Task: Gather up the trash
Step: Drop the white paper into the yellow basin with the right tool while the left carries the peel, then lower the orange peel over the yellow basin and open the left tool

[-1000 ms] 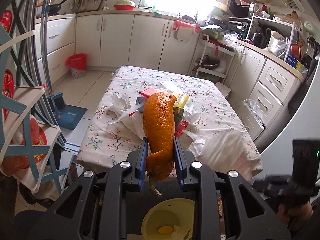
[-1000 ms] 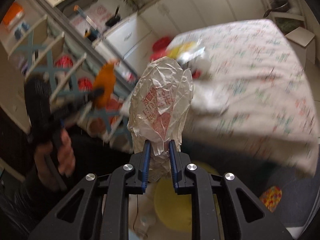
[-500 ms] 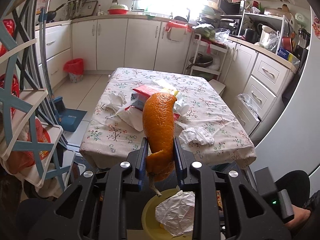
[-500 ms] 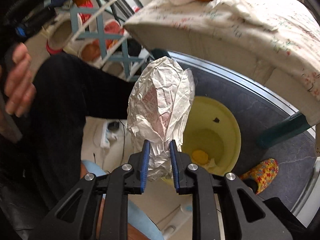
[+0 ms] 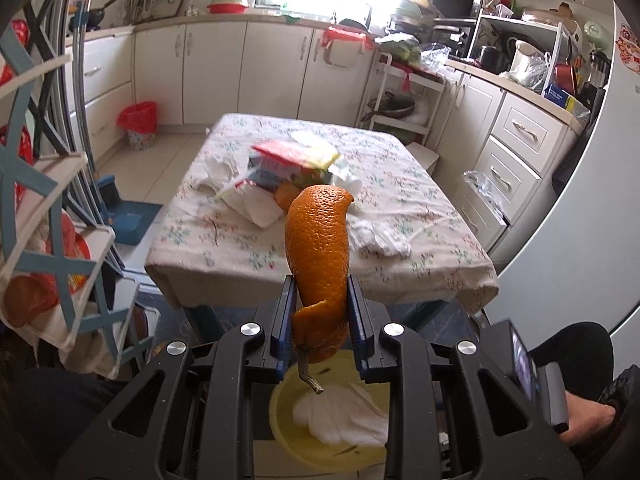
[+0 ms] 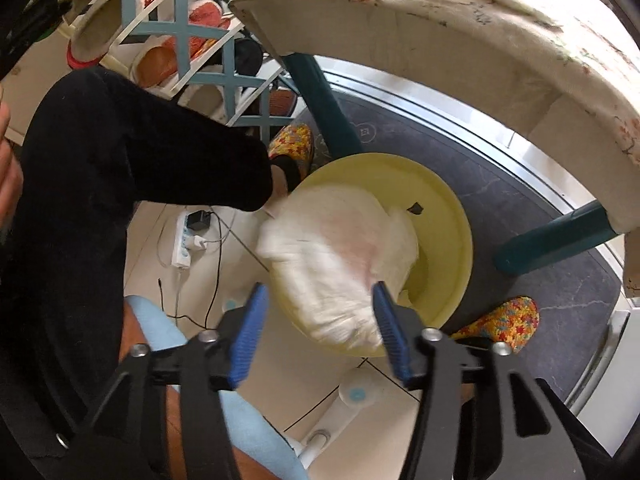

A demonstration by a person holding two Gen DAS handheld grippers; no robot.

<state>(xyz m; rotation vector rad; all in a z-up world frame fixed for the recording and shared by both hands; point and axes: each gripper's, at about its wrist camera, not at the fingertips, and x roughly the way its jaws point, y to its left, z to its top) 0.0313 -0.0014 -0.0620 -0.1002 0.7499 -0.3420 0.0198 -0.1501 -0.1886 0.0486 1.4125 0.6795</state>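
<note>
While R gripper (image 6: 318, 322), jaws just opened wide, drops wrapper (image 6: 340, 256) over yellow bin (image 6: 448, 216), L gripper (image 5: 320, 316) clamps orange peel (image 5: 320, 248); wrapper overhangs rim, may tip out.

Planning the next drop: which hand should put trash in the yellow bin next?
Left. The left gripper holds the orange peel directly above the yellow bin. The right gripper, jaws just opened, has released its crumpled wrapper and is empty.
</note>
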